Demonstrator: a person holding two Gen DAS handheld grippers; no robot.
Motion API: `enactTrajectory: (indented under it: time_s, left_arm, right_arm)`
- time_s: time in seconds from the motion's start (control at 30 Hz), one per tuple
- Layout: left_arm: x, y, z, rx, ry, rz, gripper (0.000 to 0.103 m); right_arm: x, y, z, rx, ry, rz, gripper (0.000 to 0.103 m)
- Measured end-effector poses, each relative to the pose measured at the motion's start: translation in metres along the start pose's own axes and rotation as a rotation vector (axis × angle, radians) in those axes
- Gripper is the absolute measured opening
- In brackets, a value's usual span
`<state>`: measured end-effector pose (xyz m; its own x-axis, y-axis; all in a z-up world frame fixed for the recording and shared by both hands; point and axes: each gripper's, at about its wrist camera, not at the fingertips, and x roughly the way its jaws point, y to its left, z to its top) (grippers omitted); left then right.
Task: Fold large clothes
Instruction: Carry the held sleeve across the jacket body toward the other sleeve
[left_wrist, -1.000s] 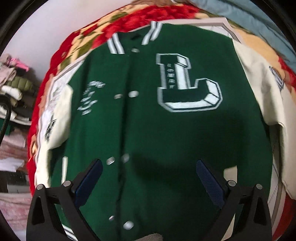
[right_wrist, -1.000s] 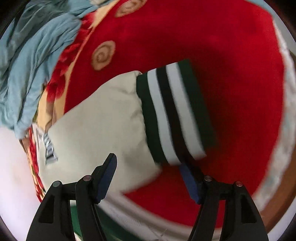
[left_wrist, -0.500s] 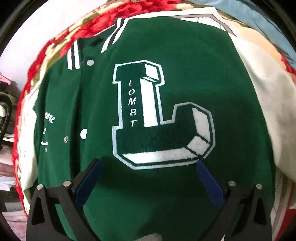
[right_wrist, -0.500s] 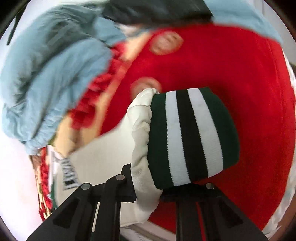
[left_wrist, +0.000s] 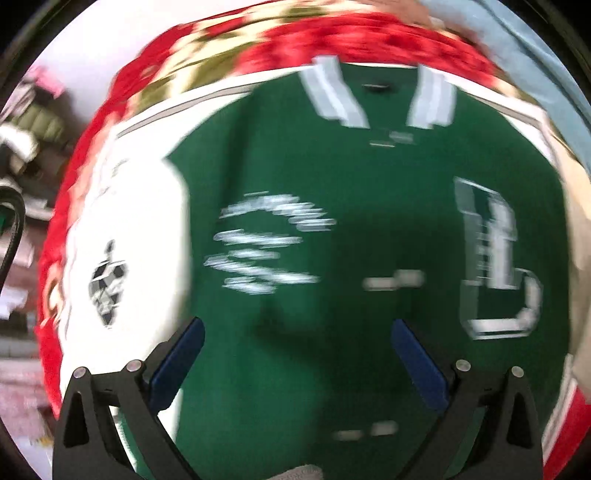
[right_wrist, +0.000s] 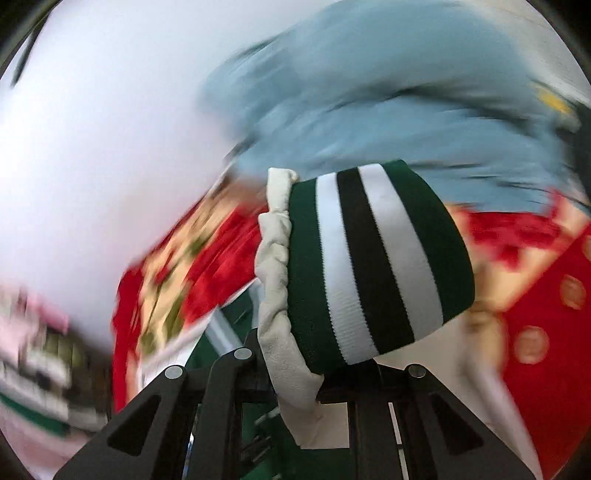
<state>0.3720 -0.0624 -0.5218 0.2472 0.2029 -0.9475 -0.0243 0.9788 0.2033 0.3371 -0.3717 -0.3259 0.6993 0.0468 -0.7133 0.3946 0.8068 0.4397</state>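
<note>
A green varsity jacket (left_wrist: 369, 229) with cream sleeves and a white "L" patch (left_wrist: 495, 266) lies front up on a red floral blanket (left_wrist: 332, 40). My left gripper (left_wrist: 295, 365) hovers open and empty just above the jacket's chest, with a cream sleeve (left_wrist: 125, 236) to its left. My right gripper (right_wrist: 314, 384) is shut on the jacket's other cream sleeve (right_wrist: 280, 354) just below its green, white and black striped cuff (right_wrist: 369, 258), and holds it lifted above the blanket. The view is motion-blurred.
A light blue garment (right_wrist: 388, 103) lies bunched at the far edge of the red blanket (right_wrist: 546, 362). A white wall (right_wrist: 92, 147) stands behind. Piled clothes (left_wrist: 26, 125) sit off the bed's left side.
My right gripper closed on the sleeve by the cuff and lifted it, swinging left. My left gripper moved left across the jacket's chest, from the L patch towards the script print.
</note>
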Motion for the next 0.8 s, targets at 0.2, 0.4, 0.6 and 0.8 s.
enactTrajectory:
  time_s: [0.2, 0.4, 0.6, 0.8]
  left_arm:
    - [0.025, 0.105, -0.022, -0.108, 0.028, 0.067, 0.103]
    - [0.040, 0.166, -0.055, -0.146, 0.045, 0.061, 0.103]
    - [0.015, 0.213, -0.087, -0.299, 0.084, -0.076, 0.103]
    - [0.012, 0.265, -0.172, -0.623, 0.231, -0.279, 0.103]
  right_arm:
    - [0.142, 0.152, -0.096, -0.348, 0.301, 0.103, 0.014]
    - [0.257, 0.193, -0.192, -0.520, 0.571, 0.085, 0.017]
    - [0.256, 0.178, -0.218, -0.470, 0.720, 0.188, 0.070]
    - [0.193, 0.137, -0.208, -0.358, 0.688, 0.145, 0.070]
